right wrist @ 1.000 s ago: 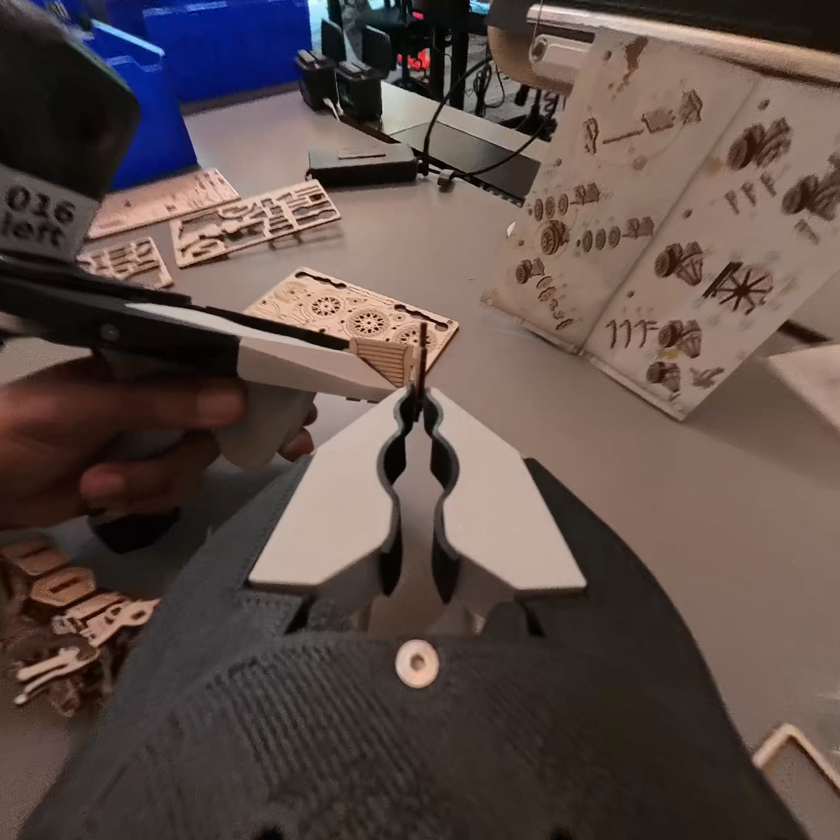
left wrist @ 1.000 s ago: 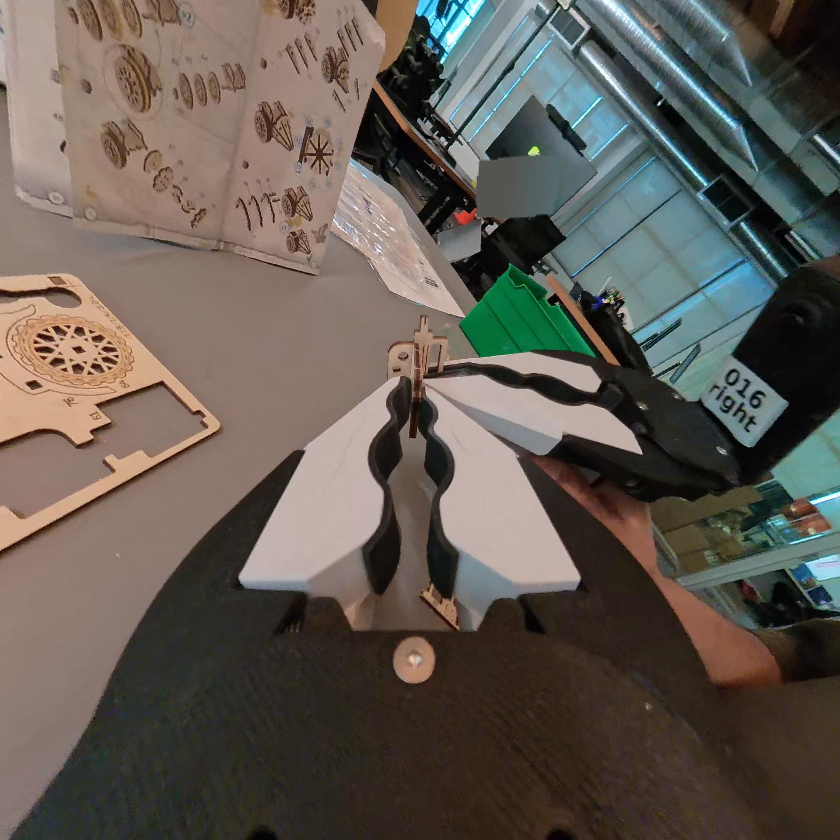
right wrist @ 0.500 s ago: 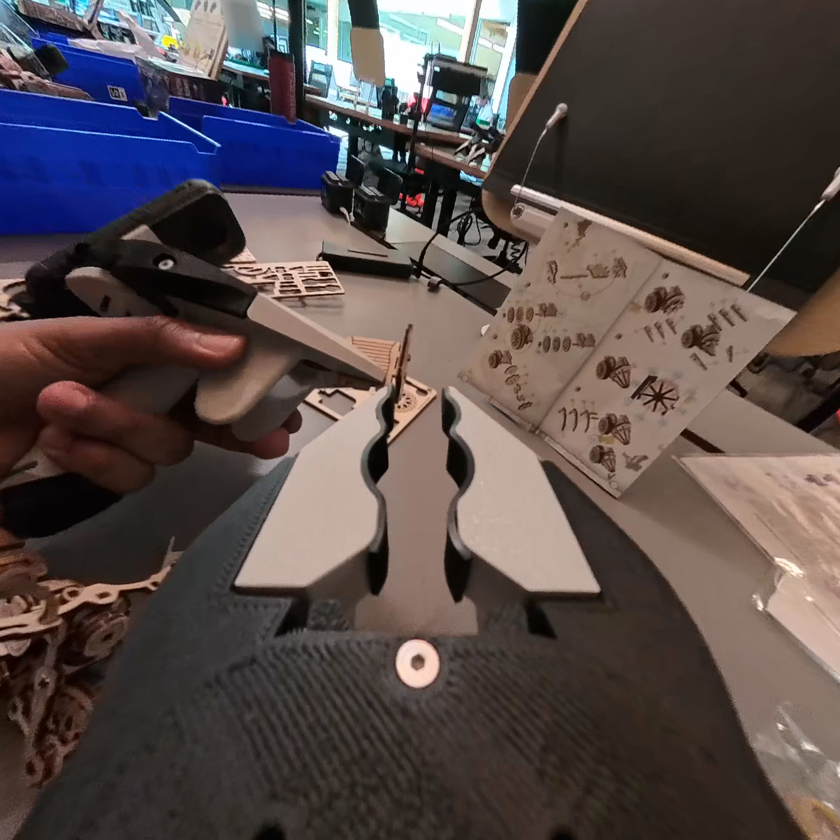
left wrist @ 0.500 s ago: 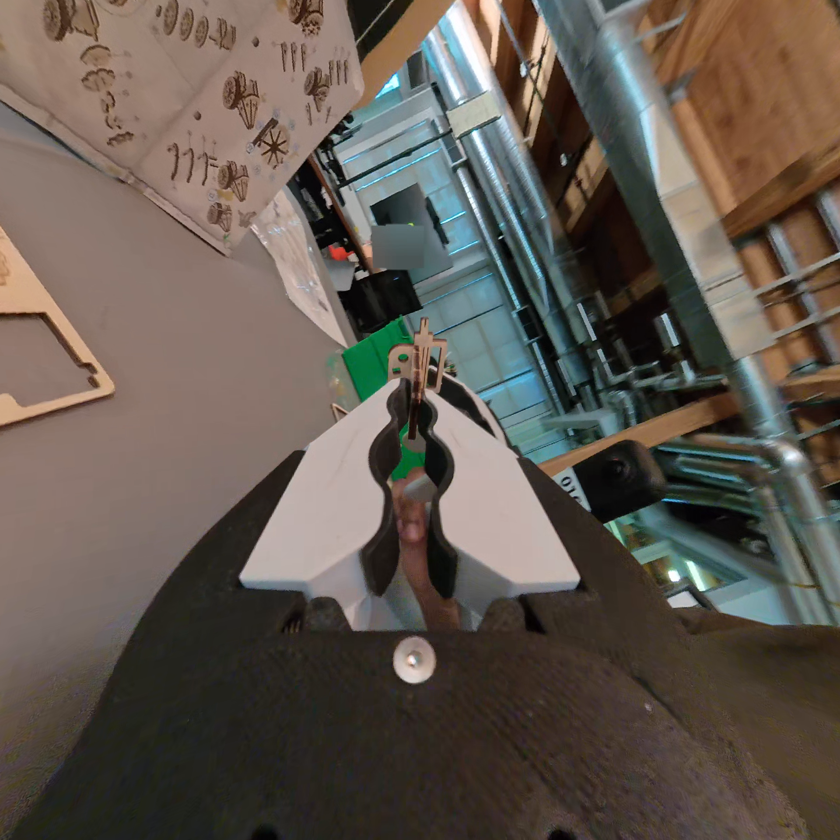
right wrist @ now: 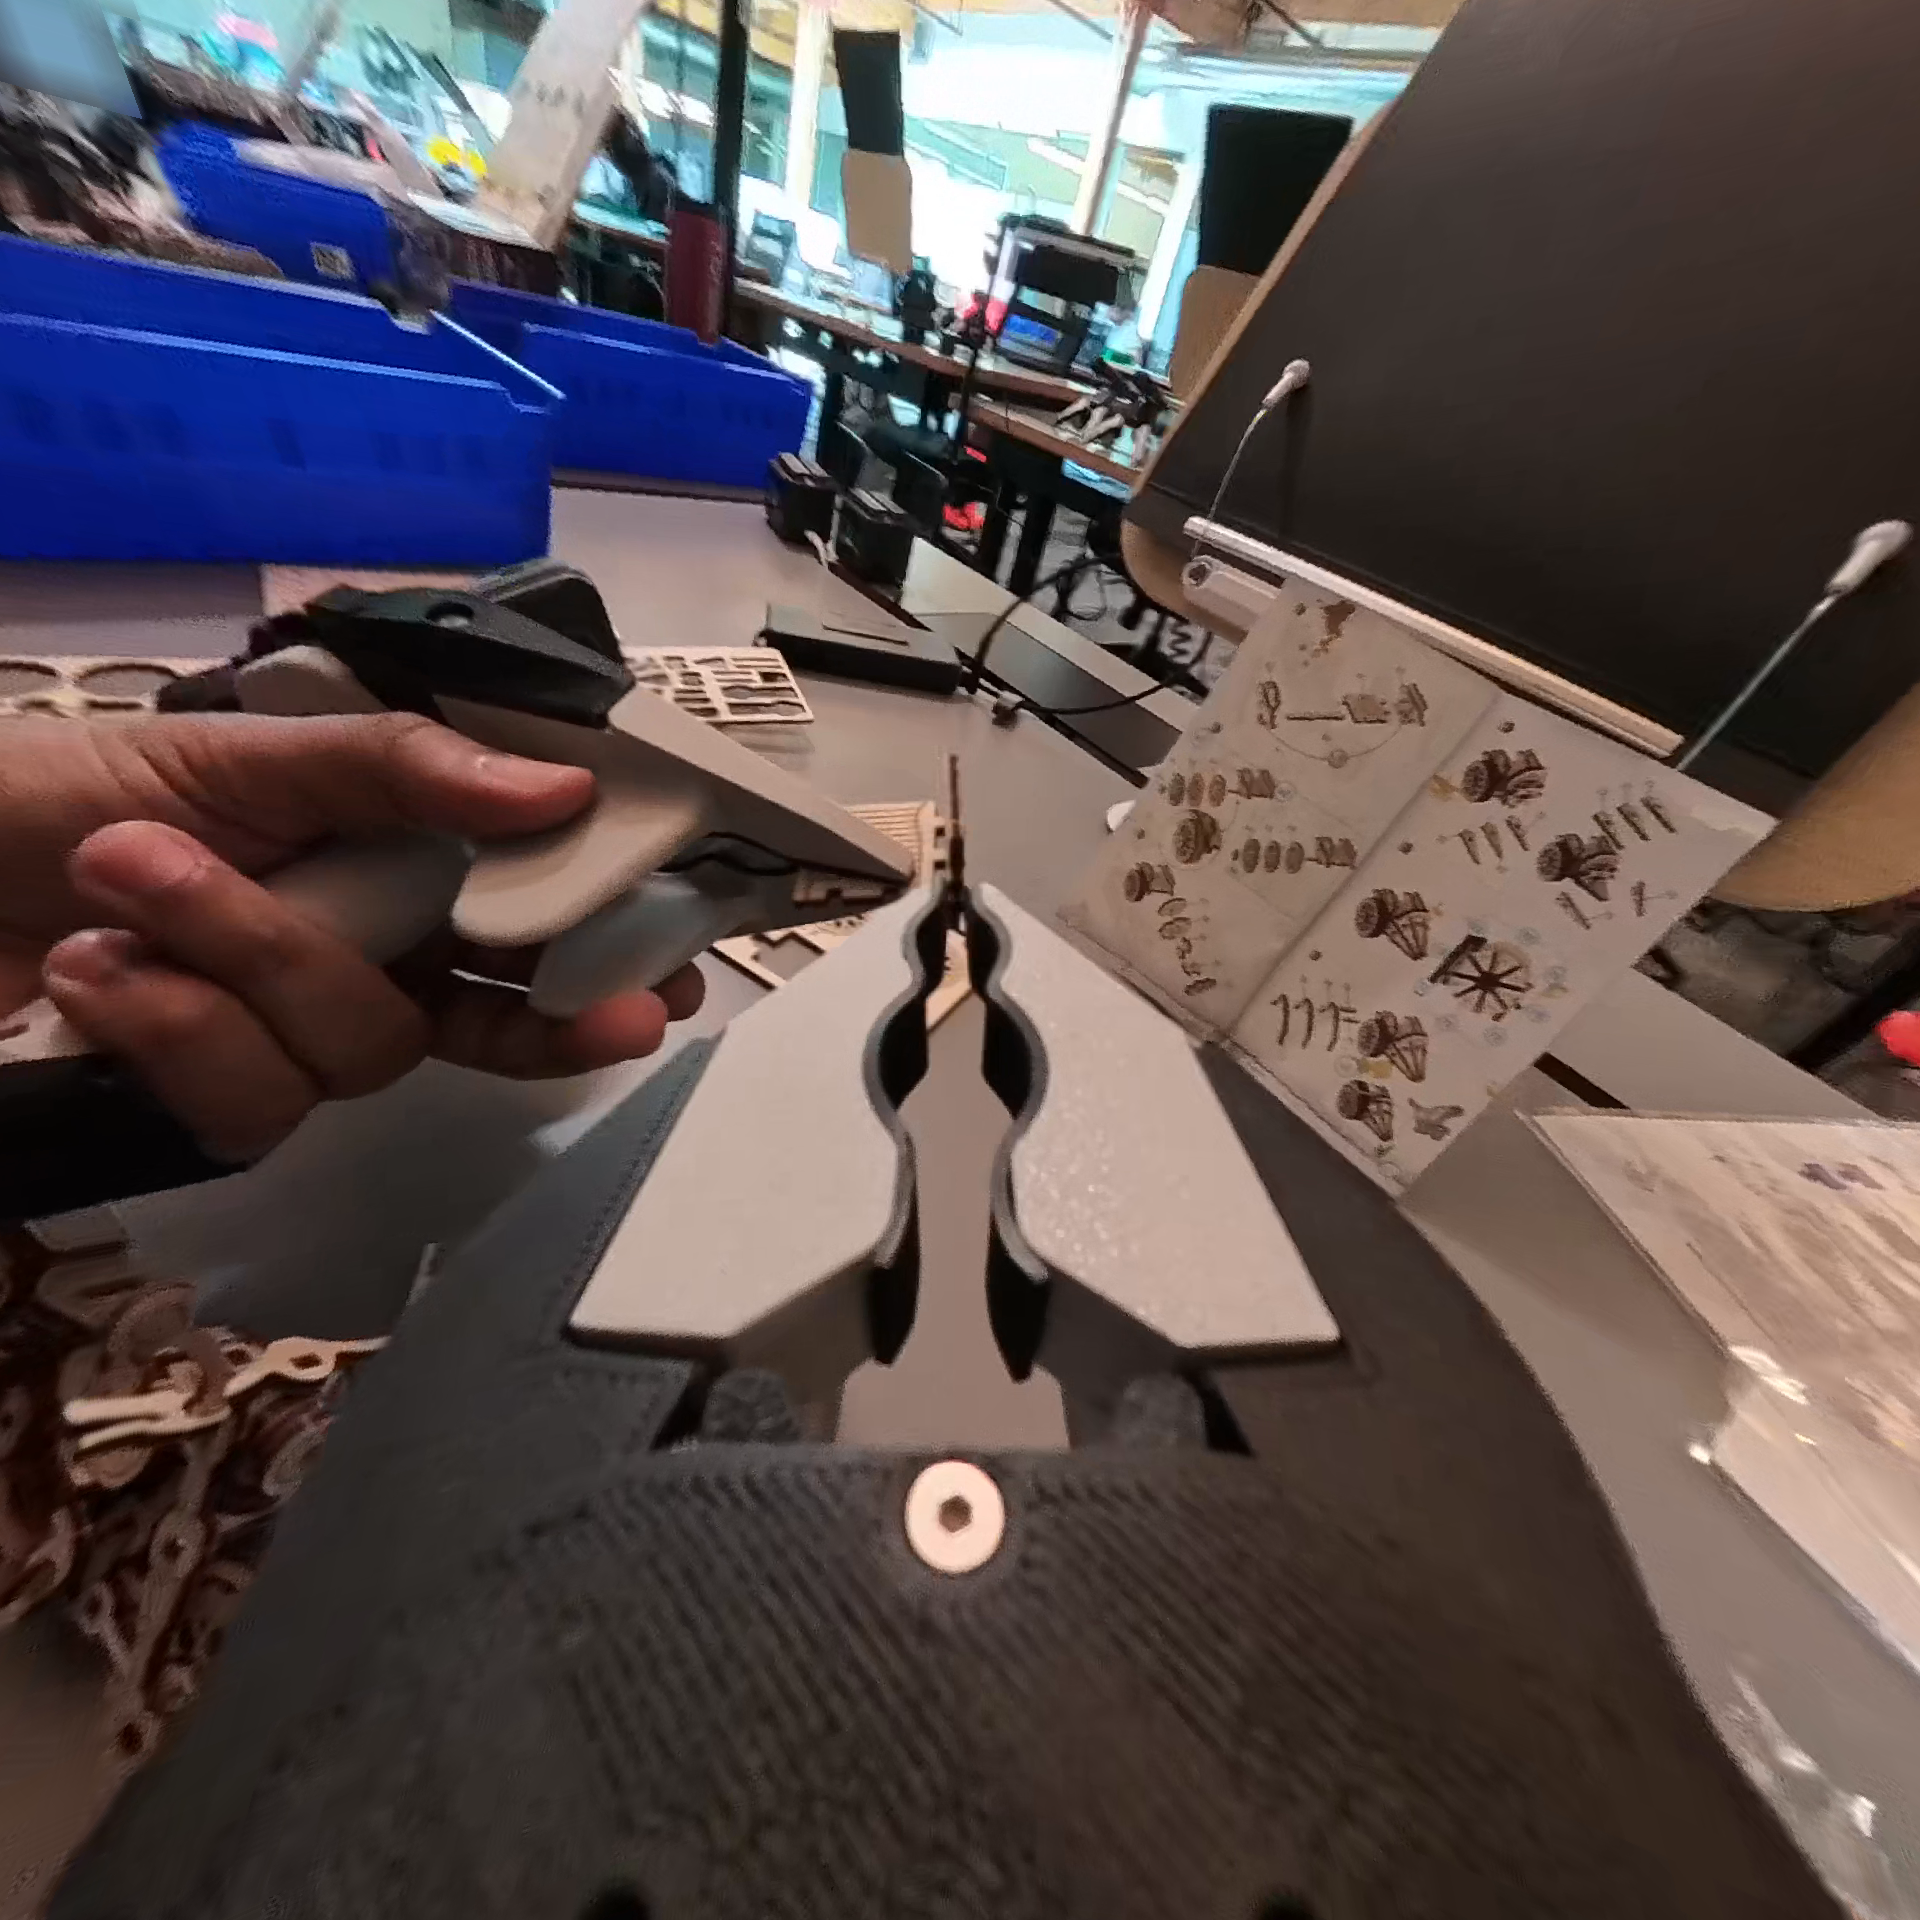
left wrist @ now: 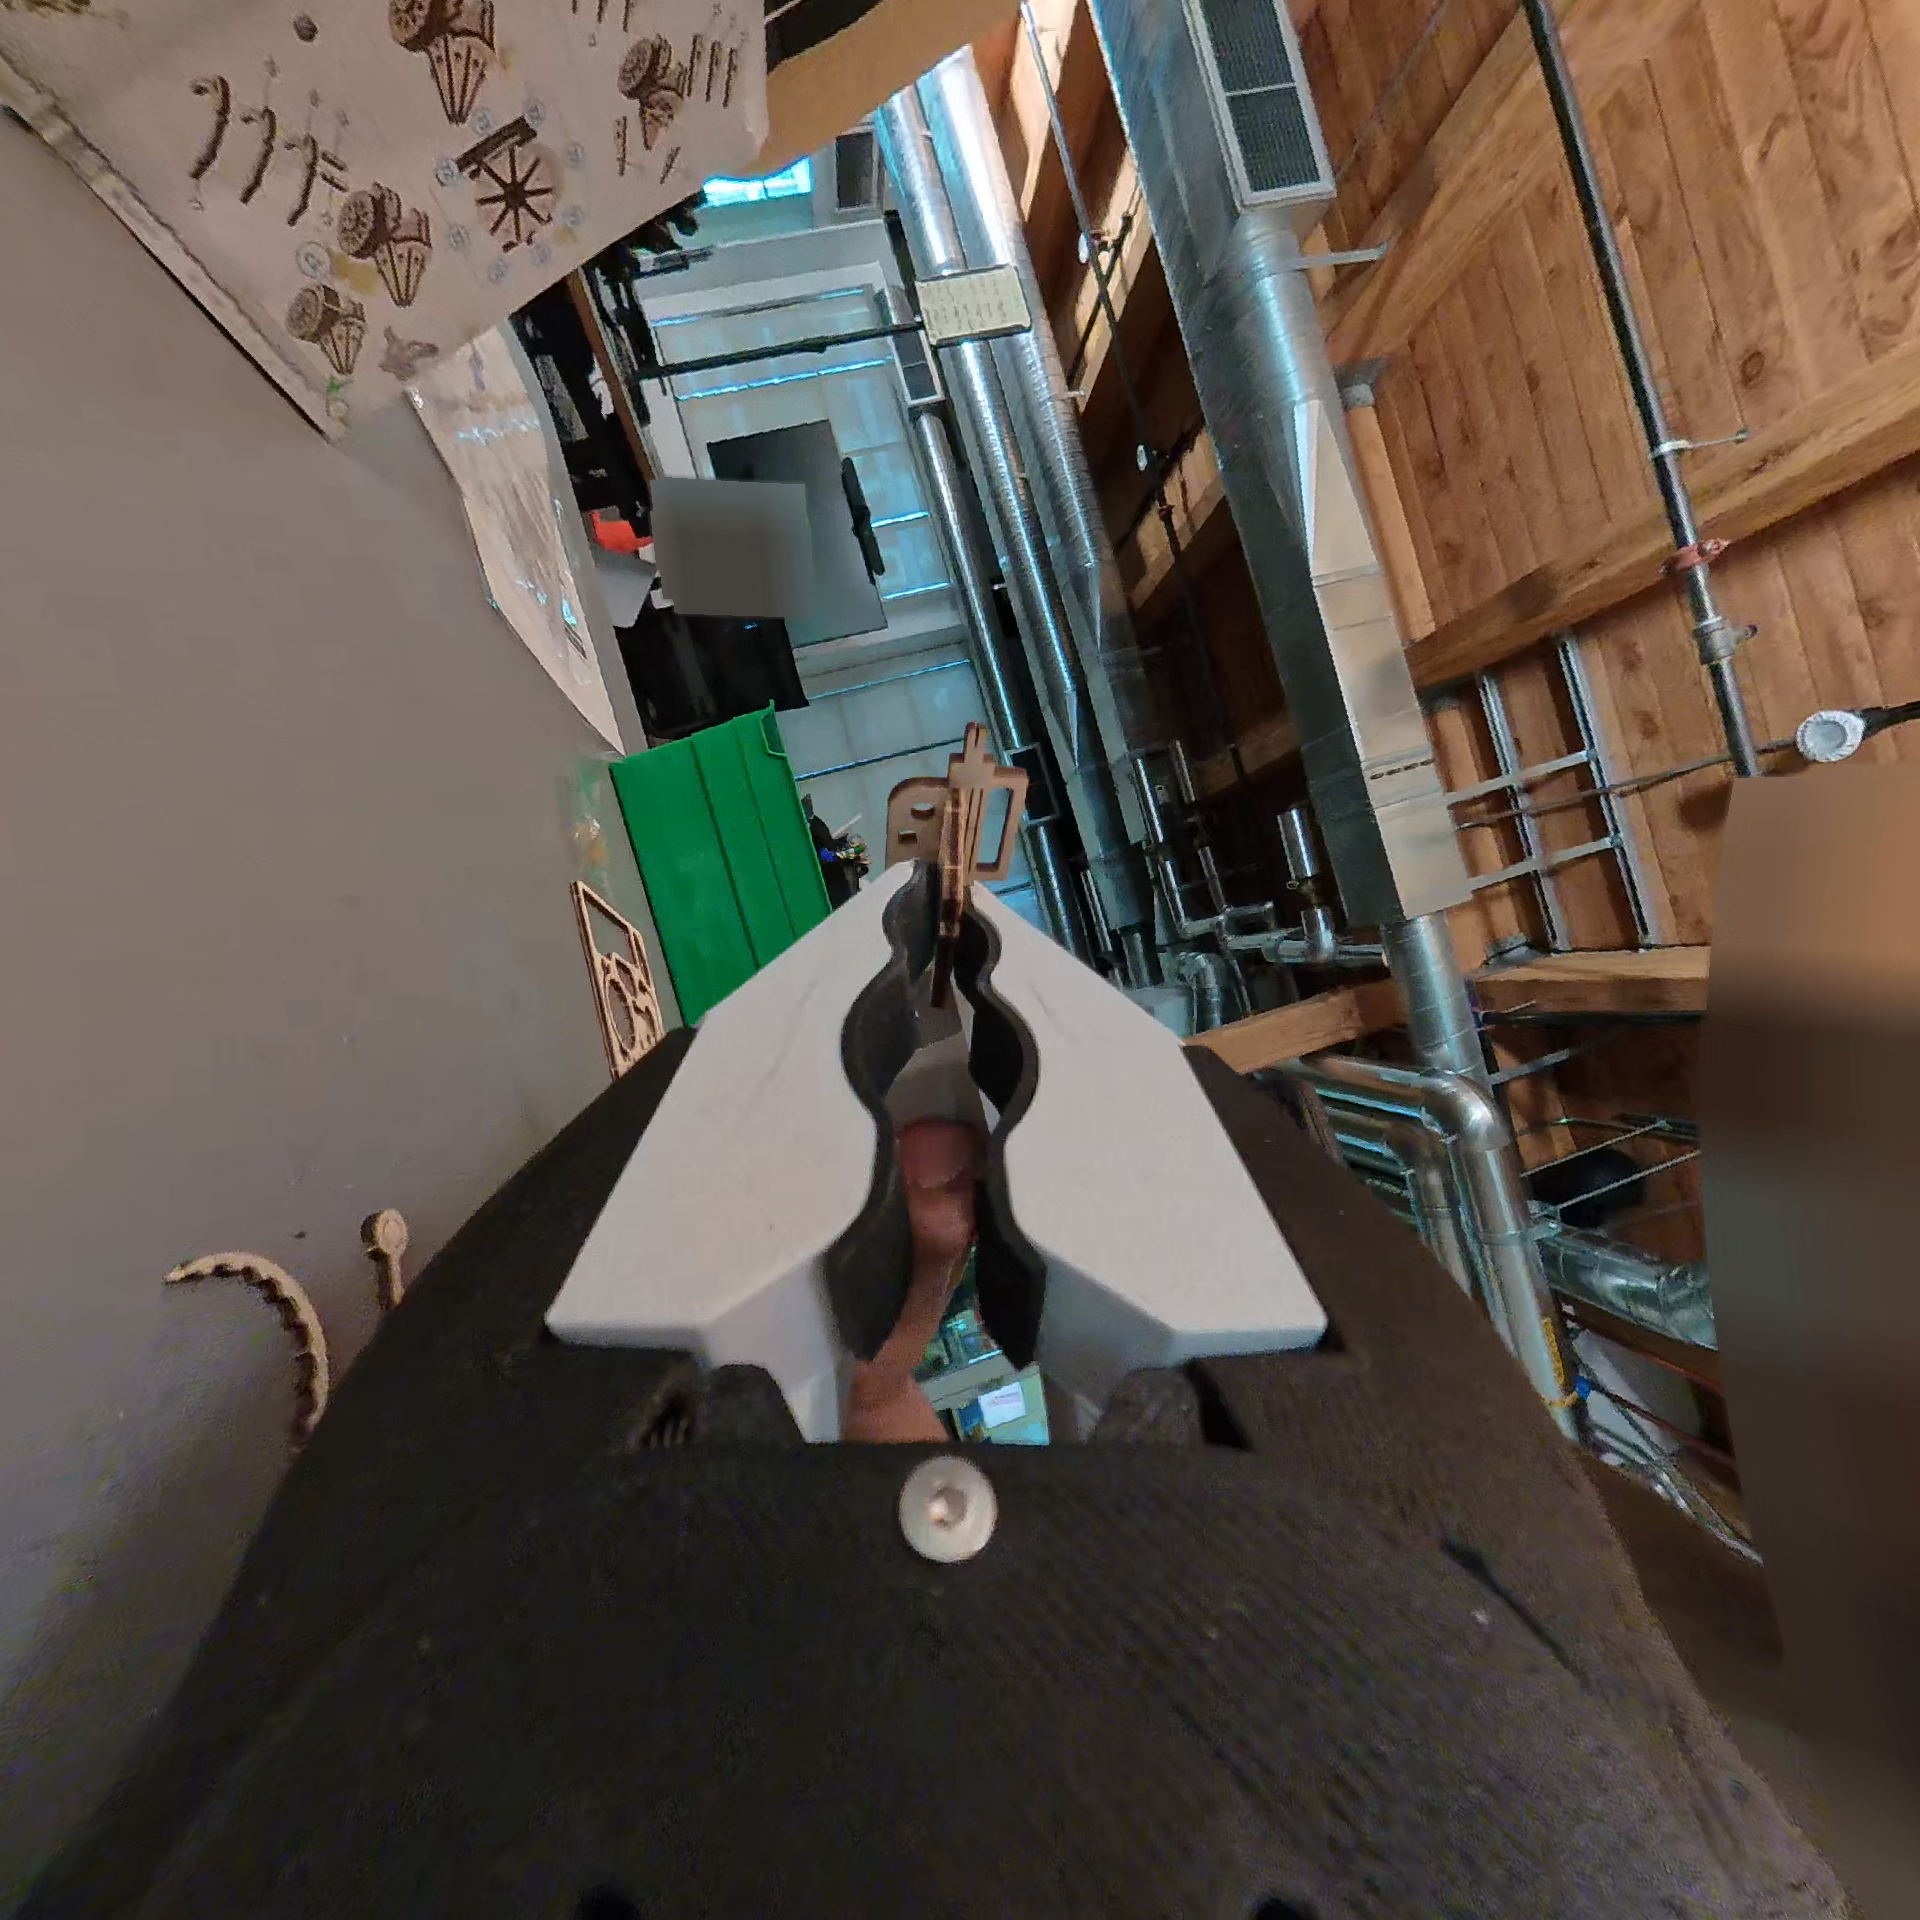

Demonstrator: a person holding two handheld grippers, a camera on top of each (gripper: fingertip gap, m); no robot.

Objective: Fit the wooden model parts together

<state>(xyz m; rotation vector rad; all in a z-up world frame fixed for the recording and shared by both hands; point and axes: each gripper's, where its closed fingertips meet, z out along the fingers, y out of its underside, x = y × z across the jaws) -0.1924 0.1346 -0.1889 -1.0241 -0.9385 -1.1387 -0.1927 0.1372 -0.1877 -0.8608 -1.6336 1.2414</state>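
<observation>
We see two handheld grippers meeting above a grey worktop (right wrist: 1039,665), each camera looking out along its own pale fingers. The left gripper (left wrist: 948,902) has its fingers pinched shut on a small wooden model part (left wrist: 961,821), a thin laser-cut piece with a cross-shaped top that stands up past the fingertips; a second flat wooden piece sits slotted against it. In the right wrist view the same left gripper (right wrist: 902,871) comes in from the left, held by a person's hand (right wrist: 281,883), and its tip touches the wooden model part (right wrist: 952,821) just above the right gripper (right wrist: 954,902). The right gripper's fingers are closed to a narrow slit at their tips, and the lower edge of the part sits in that slit, so both grippers appear to grip the part from different directions. Behind the part, an instruction sheet (right wrist: 1382,914) printed with brown assembly drawings leans upright against a dark board. To the left of the part, beyond the hand, flat wooden sheets with cut-out shapes (right wrist: 727,691) lie on the worktop, and blue bins (right wrist: 270,436) stand farther back. Near the lower left edge of the right wrist view, loose wooden pieces (right wrist: 135,1434) lie in a heap. In the left wrist view a green bin (left wrist: 717,852) shows to the left of the part.
</observation>
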